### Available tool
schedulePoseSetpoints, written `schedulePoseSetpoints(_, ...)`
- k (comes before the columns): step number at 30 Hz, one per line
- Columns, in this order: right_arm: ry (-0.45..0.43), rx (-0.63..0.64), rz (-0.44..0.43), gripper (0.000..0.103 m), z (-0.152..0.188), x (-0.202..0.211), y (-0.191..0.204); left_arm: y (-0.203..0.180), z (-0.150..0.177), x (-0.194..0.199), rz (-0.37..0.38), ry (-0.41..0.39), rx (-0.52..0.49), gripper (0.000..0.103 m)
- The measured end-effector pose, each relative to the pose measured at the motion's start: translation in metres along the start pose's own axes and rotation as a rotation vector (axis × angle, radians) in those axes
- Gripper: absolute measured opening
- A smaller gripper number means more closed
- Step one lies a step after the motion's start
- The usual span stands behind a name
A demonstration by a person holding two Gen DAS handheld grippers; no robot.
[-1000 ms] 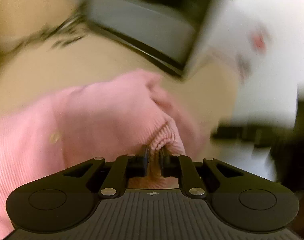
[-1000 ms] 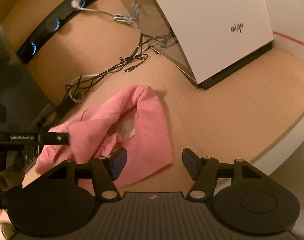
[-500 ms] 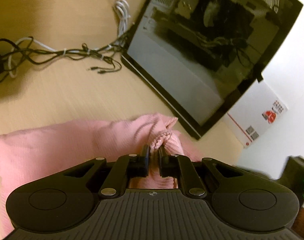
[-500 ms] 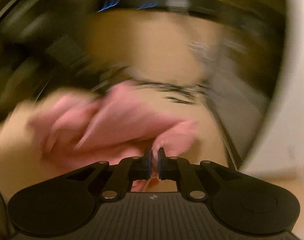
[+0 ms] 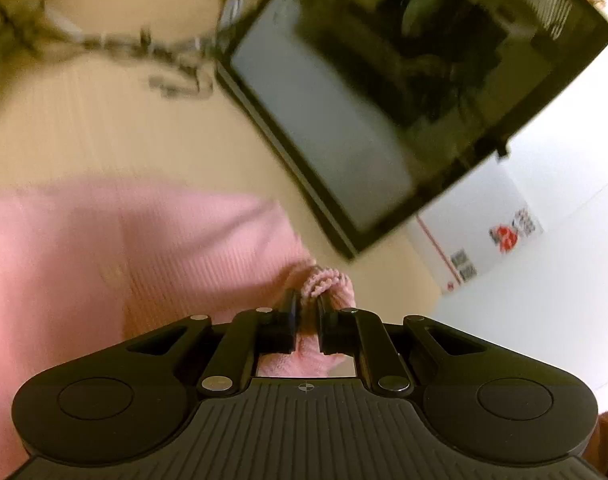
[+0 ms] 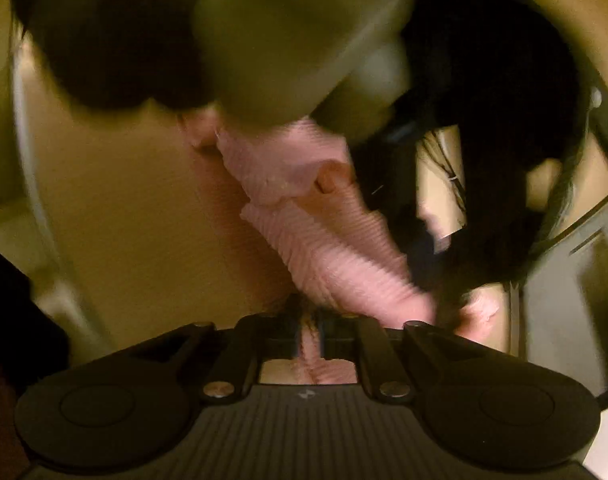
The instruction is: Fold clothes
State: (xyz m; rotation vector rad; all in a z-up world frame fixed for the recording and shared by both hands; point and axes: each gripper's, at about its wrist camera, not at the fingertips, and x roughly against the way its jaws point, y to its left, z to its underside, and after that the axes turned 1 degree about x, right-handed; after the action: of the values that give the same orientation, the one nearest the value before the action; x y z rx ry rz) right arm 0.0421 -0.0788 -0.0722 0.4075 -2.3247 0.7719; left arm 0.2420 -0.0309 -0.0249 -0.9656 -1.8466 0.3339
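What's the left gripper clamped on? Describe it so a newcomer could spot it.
Start at the light wooden desk with the big dark glass panel leaning on it. Just below that panel lies a pink ribbed knit garment; the left gripper pinches its bunched edge. It is the only soft, pink thing there.

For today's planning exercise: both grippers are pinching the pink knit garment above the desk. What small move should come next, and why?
Probably draw the two grippers apart to stretch the pink garment flat. The left gripper and right gripper are each shut on an edge, while the fabric between them hangs bunched and twisted in the right wrist view.
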Motion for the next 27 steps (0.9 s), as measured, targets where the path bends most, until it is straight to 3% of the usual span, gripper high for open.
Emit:
schedulePoseSetpoints(4,-0.007,-0.103,-0.038,0.052,0.009,0.024,-0.021,0.01,0.015,-0.02,-0.033,0.05,0.007,0.015)
schedulePoseSetpoints(6,-0.011,-0.154,-0.058,0.058,0.014,0.037,-0.031,0.017,0.019,-0.022,-0.017,0.039,0.044,0.015)
schedulePoseSetpoints(8,-0.023,-0.259,-0.057,0.076,0.018,0.049,-0.054,0.016,0.025,-0.016,-0.019,0.017,0.064,0.016)
schedulePoseSetpoints(9,-0.041,-0.337,-0.05,0.08,0.02,0.052,-0.071,0.015,0.028,-0.011,-0.025,0.006,0.068,0.023)
schedulePoseSetpoints(10,-0.06,-0.397,-0.053,0.085,0.018,0.048,-0.081,0.009,0.034,0.0,-0.048,-0.021,0.031,0.037)
schedulePoseSetpoints(12,-0.099,-0.517,-0.058,0.085,0.015,0.04,-0.101,-0.004,0.047,0.024,-0.098,-0.081,-0.057,0.056)
schedulePoseSetpoints(15,-0.157,-0.69,-0.068,0.092,0.01,0.028,-0.129,-0.007,0.062,0.064,-0.22,-0.215,-0.131,0.063)
schedulePoseSetpoints(17,-0.172,-0.707,-0.089,0.102,0.002,0.006,-0.134,0.013,0.067,0.083,-0.269,-0.284,-0.048,0.067)
schedulePoseSetpoints(19,-0.118,-0.677,-0.081,0.103,0.003,-0.012,-0.123,0.036,0.07,0.098,-0.302,-0.33,0.055,0.068)
schedulePoseSetpoints(21,-0.065,-0.646,-0.073,0.103,0.004,-0.031,-0.113,0.064,0.071,0.097,-0.292,-0.314,0.156,0.074)
schedulePoseSetpoints(23,-0.012,-0.616,-0.065,0.103,0.005,-0.049,-0.102,0.091,0.07,0.091,-0.27,-0.281,0.242,0.072)
schedulePoseSetpoints(25,0.04,-0.586,-0.059,0.103,0.005,-0.066,-0.092,0.105,0.068,0.089,-0.242,-0.29,0.271,0.069)
schedulePoseSetpoints(27,0.043,-0.548,-0.045,0.103,-0.006,-0.053,-0.098,0.108,0.061,0.089,-0.246,-0.292,0.274,0.067)
